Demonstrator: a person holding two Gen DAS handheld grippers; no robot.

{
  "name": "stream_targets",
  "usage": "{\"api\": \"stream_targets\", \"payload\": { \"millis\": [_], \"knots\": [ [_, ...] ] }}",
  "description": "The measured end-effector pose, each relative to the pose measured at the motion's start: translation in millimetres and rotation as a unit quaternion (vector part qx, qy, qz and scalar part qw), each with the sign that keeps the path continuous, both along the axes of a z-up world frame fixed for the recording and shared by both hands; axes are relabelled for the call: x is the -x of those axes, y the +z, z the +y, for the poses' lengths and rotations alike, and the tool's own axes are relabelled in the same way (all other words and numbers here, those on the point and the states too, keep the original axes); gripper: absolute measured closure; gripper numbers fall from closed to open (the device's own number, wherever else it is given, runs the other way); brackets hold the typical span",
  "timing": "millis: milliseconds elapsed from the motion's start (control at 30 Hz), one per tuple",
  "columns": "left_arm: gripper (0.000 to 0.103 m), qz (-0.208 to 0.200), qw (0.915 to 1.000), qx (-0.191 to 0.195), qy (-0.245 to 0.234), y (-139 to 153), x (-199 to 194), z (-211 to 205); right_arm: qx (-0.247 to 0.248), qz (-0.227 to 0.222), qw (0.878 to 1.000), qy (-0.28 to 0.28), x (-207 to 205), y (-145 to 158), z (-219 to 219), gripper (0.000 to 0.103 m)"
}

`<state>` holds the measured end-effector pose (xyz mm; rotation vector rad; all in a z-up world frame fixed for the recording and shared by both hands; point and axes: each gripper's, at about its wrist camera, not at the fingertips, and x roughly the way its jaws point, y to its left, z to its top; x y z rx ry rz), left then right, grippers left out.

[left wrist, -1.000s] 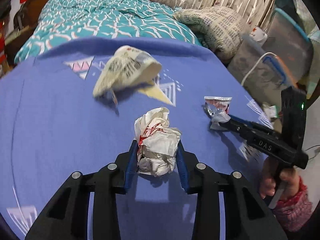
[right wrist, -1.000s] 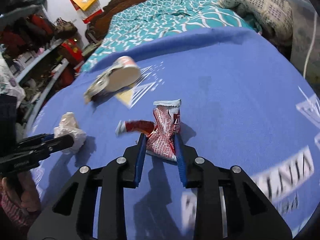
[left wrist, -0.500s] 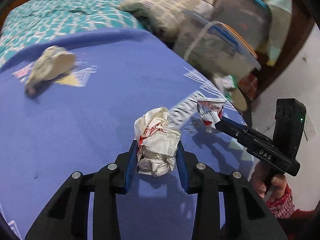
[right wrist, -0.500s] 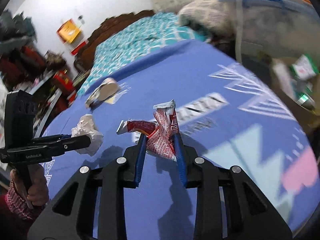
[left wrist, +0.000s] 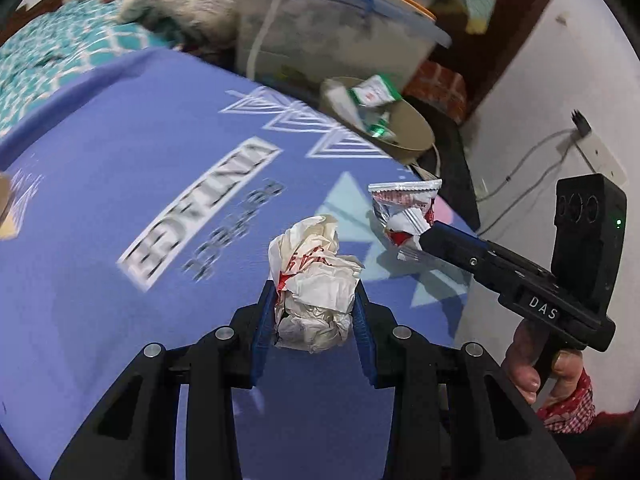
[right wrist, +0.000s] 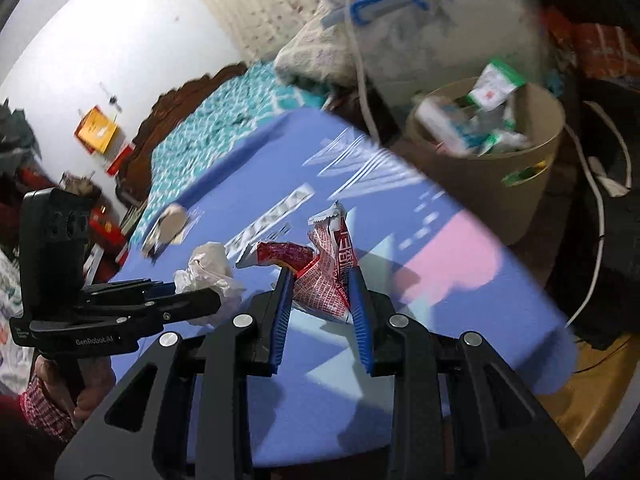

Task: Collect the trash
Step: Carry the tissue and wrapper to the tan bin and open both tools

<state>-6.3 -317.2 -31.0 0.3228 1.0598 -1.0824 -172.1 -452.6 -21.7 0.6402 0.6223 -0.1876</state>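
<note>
Carrying both pieces toward the bin: that is the step in hand. Left hand-held gripper (left wrist: 316, 304) pinches a crumpled white paper wad (left wrist: 314, 284) between its blue pads; right hand-held gripper (right wrist: 322, 292) pinches a red-and-white foil wrapper (right wrist: 328, 268), with its torn flap sticking out to the left. Both pieces are off the blue surface (left wrist: 120, 168), held above its near corner.

Tan waste bin (right wrist: 484, 184) stands beyond the surface's edge, apparently lower than the top, already holding green-and-white packets. It sits next to a clear storage tub (right wrist: 436, 36) with a blue handle. One more piece of trash, a crushed paper cup (right wrist: 168, 224), lies on the far part of the surface, well apart from both grippers.

Next move, as judged: bring each load past the surface edge and over the bin's mouth, then spread the jaws. The right gripper looks nearer the bin. The wad is light and may cling to a pad; the wrapper's loose flap could catch the rim.

Change against the earlier frames: the bed and cup filled the view a second ago; both cameras have since swung round so that bin, tub and wall come into sight. Grip on both items unchanged, with the jaws at the same width throughout.
</note>
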Motion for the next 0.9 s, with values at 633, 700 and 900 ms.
{"api": "stream_targets", "payload": {
  "millis": [633, 700, 900],
  "knots": [
    [0.068, 0.0, 0.996, -0.029, -0.084, -14, -55, -261, 0.015, 0.013, 0.985, -0.173, -44, -19, -205, 0.074],
    [0.068, -0.003, 0.9956, -0.033, -0.088, -20, -57, -272, 0.018, 0.005, 0.985, -0.172, -38, -17, -196, 0.074],
    [0.068, -0.007, 0.9934, -0.048, -0.104, -32, -53, -294, -0.004, -0.015, 0.99, -0.142, -28, -14, -183, 0.046]
  ]
}}
